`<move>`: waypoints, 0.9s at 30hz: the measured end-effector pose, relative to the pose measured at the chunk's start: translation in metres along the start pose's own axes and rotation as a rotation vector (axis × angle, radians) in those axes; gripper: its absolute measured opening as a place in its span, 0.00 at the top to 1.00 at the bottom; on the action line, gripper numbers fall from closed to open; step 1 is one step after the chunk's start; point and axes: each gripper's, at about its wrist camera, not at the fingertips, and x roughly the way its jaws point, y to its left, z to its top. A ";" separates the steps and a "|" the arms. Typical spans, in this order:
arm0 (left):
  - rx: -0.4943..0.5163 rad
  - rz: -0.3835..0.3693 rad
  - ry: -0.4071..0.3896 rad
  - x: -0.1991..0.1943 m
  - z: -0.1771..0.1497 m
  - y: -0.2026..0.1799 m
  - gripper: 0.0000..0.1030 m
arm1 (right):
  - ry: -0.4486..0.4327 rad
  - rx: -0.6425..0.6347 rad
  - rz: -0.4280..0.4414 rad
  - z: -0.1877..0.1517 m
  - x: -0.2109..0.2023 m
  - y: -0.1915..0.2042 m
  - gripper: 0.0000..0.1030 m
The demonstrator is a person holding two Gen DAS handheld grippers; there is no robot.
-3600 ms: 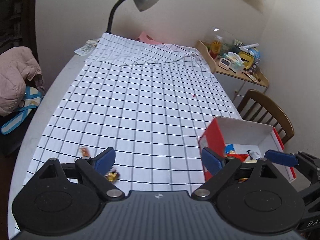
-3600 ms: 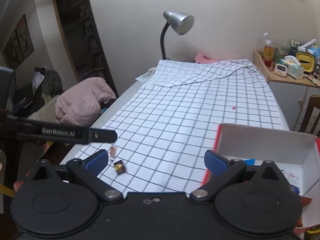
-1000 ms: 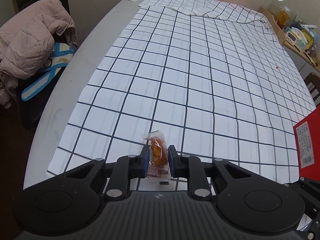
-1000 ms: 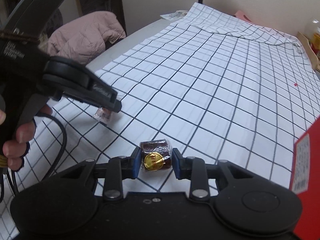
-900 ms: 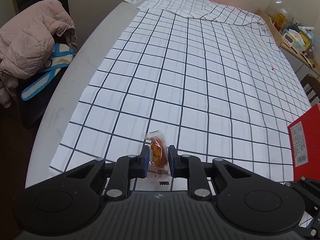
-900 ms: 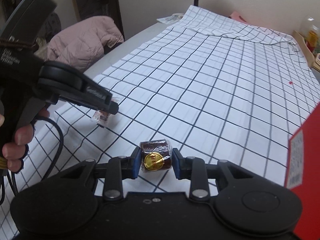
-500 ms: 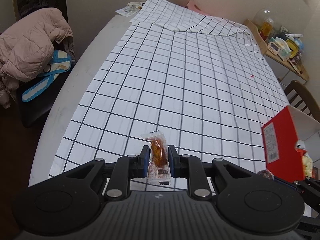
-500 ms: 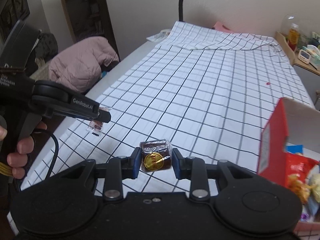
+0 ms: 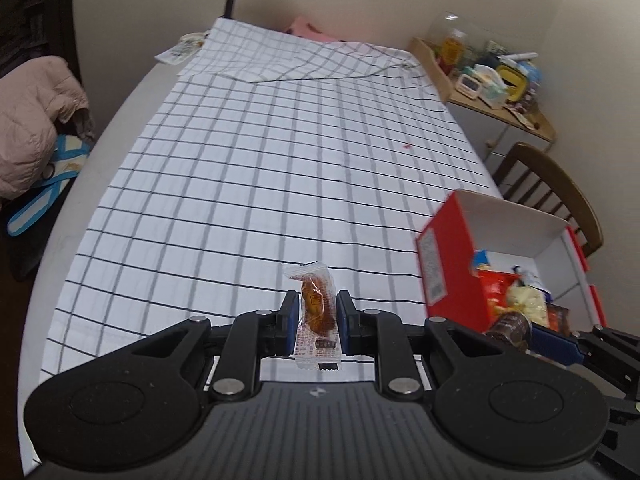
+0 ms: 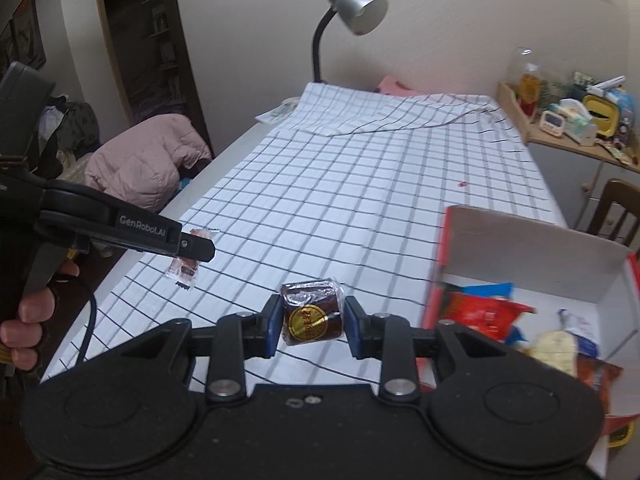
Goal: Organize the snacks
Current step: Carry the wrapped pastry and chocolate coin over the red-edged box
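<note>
Clamping a clear-wrapped orange snack (image 9: 316,309) upright in the left hand-held gripper (image 9: 318,312), above the checked worktop (image 9: 256,184) — red box (image 9: 452,264) of snacks sitting at three o'clock. Pinching a brown gold-sealed sweet (image 10: 311,316) in the right hand-held gripper (image 10: 310,320) — box at three o'clock too.

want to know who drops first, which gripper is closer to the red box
Right. The right gripper, shut on a brown round snack, is beside the red box; the left gripper, holding an orange snack packet, is farther.

Both wrist views down over checked tablecloth (image 9: 256,168), sharing red box (image 10: 520,256)
</note>
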 end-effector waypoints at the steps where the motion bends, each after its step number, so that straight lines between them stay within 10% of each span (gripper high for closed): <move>1: 0.010 -0.008 -0.002 -0.001 0.000 -0.009 0.81 | -0.005 0.002 -0.008 0.000 -0.004 -0.005 0.71; 27: 0.198 -0.106 0.081 0.044 -0.014 -0.194 0.81 | -0.002 0.125 -0.169 -0.033 -0.048 -0.170 0.71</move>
